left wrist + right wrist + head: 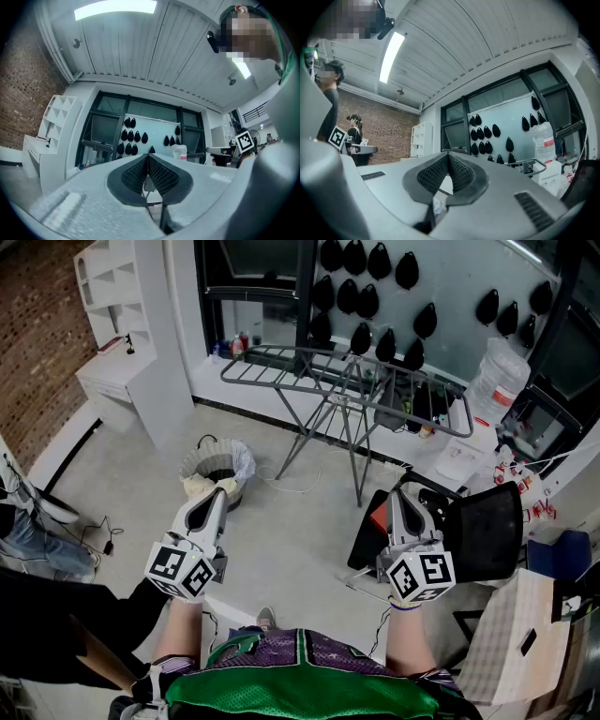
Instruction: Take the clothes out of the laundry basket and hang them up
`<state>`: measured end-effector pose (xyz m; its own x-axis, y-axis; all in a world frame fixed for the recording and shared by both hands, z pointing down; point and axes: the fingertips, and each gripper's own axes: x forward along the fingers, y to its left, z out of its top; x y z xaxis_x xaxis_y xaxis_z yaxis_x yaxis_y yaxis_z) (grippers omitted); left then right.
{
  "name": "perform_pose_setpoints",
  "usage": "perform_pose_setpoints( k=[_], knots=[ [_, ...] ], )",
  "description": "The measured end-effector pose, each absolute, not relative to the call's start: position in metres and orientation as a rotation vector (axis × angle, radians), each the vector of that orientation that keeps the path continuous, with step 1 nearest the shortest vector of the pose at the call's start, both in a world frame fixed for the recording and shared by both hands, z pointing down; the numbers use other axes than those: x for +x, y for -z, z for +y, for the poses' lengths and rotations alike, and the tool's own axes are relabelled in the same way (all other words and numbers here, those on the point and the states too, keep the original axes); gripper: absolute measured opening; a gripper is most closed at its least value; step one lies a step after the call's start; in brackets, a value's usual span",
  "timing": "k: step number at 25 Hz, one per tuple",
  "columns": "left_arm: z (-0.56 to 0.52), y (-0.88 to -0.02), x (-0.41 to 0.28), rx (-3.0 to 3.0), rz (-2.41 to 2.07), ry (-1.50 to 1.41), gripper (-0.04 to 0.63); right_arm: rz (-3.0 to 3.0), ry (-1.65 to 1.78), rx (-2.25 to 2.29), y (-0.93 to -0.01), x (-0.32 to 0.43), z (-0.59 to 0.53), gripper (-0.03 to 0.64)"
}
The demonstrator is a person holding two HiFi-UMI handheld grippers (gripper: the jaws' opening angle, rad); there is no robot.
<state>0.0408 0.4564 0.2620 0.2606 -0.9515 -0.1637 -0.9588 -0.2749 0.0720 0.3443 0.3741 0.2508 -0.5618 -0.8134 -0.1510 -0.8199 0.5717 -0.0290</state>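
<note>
Left tool (pixel 217 493), right tool (pixel 397 491) shut; basket (pixel 246 457) contents unclear.

Light is even and bright in my head view, shadows soft on the pale floor (pixel 300 531), lines bowing near the edges. Both gripper views are heavy fisheye — black corners, and my left gripper (pixel 148 161) and right gripper (pixel 448 158) blur up close. Ceiling strip lights (pixel 115 9) glare white; the brick wall (pixel 37 334) looks dimmer.

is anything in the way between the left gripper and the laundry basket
Nothing visible: the left gripper, jaws shut and empty, is held short of the laundry basket, with only floor between them.
</note>
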Motion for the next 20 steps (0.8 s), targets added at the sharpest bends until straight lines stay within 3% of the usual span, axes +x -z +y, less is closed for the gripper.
perform_pose_setpoints(
  k=[20],
  knots=[
    [0.421, -0.259, -0.022, -2.451, 1.873, -0.26, 0.018, 2.692, -0.173, -1.352, -0.238, 0.273, 0.342, 0.0]
  ],
)
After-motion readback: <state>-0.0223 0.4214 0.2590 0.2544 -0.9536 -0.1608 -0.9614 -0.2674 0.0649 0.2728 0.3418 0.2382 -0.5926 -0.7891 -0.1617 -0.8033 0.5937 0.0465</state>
